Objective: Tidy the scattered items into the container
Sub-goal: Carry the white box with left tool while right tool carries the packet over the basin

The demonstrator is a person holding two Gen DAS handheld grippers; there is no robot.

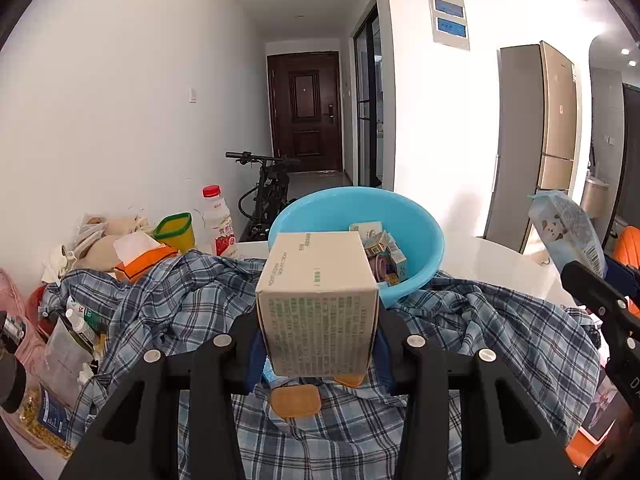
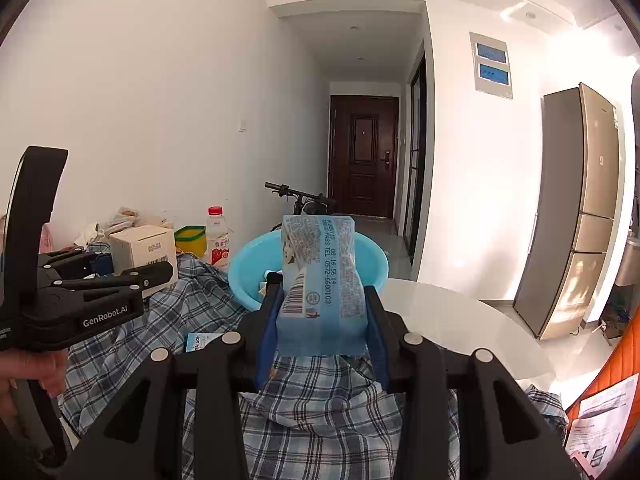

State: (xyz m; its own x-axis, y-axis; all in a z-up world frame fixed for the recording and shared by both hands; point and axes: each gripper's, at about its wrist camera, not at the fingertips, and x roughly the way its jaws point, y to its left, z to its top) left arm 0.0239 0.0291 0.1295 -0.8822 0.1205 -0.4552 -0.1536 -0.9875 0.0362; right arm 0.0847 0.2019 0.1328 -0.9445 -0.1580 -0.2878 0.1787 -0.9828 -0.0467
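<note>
The left gripper (image 1: 318, 332), angled slightly downward, pinches a beige cardboard box (image 1: 318, 300) in the air above the plaid shirt (image 1: 460, 320), just short of the blue basin (image 1: 432, 240). The right gripper (image 2: 322, 320), almost level, clamps a blue tissue pack (image 2: 320, 280) upright before the same basin, which already holds small cartons (image 1: 386, 256).

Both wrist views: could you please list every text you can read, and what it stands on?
"GenRobot.AI": side of the left gripper.
"08:16:55 14" and "0572-6680103": blue packet held in the right gripper.
"RAISON", cut off: small blue box.
Cardboard box, milk bottle: print too small.
</note>
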